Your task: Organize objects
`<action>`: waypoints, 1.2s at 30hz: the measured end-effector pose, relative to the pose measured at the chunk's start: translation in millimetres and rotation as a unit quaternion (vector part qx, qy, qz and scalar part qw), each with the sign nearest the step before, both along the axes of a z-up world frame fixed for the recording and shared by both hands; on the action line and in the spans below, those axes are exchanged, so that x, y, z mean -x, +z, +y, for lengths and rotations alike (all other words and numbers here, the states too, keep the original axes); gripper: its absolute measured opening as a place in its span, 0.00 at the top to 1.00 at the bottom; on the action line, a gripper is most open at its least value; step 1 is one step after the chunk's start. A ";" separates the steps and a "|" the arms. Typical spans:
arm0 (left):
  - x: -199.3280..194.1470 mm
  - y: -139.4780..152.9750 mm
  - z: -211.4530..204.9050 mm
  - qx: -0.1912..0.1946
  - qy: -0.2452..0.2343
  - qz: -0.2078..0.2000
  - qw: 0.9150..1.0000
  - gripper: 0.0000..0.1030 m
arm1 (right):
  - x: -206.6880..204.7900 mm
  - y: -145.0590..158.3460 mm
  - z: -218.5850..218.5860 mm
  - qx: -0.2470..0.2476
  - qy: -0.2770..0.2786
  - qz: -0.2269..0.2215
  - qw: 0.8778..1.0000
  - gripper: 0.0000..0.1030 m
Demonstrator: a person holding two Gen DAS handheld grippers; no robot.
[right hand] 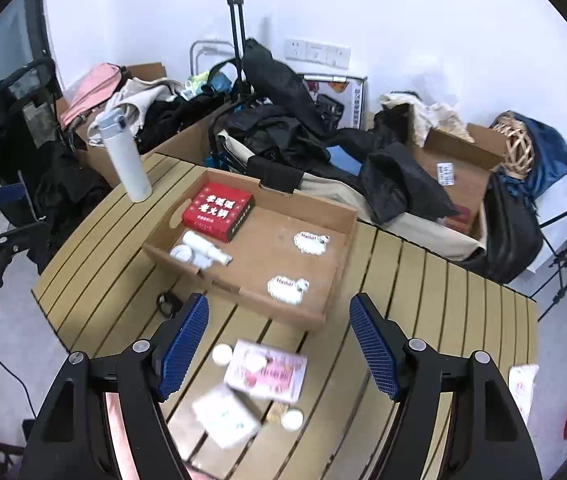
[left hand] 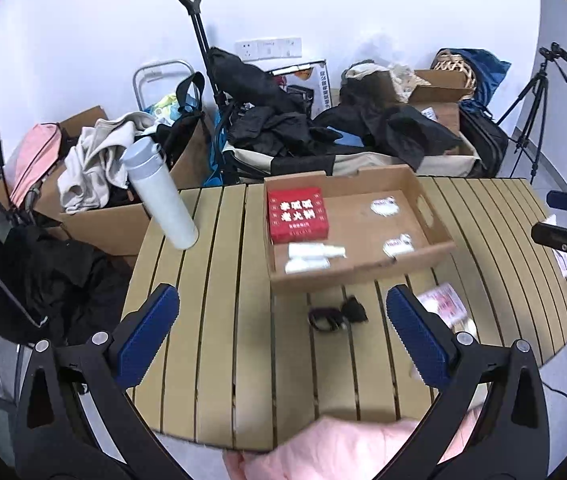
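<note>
Left tongs (left hand: 283, 328) hover above near-left counter (left hand: 211, 320), spread wide, holding nothing, black cable (left hand: 335, 314) lying between the fingers but below, untouched. White bottle (left hand: 159, 194) stands far left on the counter. Cardboard tray (right hand: 335, 256) mid-counter holds red box (right hand: 218, 210), white bottles (right hand: 199, 252) and two stickers (right hand: 287, 289). Right tongs (right hand: 279, 344) hang over the near right, wide apart, empty; pink packet (right hand: 267, 372), white pouch (right hand: 225, 416) and small round items lie loose beneath.

Both grippers, left (left hand: 283, 332) and right (right hand: 279, 340), have black angular frames with silver round screws. Their fingers (left hand: 145, 338) carry blue ribbed pads. A pink sleeve (left hand: 335, 448) shows below the left one
</note>
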State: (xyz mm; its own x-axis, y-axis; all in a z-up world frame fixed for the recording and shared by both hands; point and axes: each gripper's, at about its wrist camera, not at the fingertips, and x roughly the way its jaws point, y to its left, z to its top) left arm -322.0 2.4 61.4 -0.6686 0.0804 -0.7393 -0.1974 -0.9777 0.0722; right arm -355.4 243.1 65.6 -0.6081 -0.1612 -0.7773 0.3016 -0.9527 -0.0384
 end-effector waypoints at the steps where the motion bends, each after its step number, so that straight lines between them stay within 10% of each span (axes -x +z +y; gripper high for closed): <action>1: -14.7 -2.3 0.6 -0.002 -0.003 0.006 1.000 0.00 | -22.4 -1.4 3.0 0.012 0.000 0.012 1.000 0.21; 13: -205.1 -108.2 32.8 -0.045 -0.103 -0.027 0.993 0.00 | -226.0 -114.5 17.2 0.107 -0.031 -0.012 0.994 0.20; 24: -151.0 -137.0 58.3 -0.085 -0.109 -0.037 0.990 0.00 | -200.7 -152.4 30.1 0.136 -0.069 -0.034 0.988 0.21; 27: -116.5 -144.5 78.5 -0.106 -0.137 -0.037 0.984 0.03 | -175.2 -164.2 35.6 0.178 -0.068 -0.045 0.981 0.38; 36: -8.8 -217.9 113.1 -0.164 -0.131 -0.167 0.963 0.63 | -91.7 -211.4 40.0 0.227 -0.123 -0.087 0.962 0.61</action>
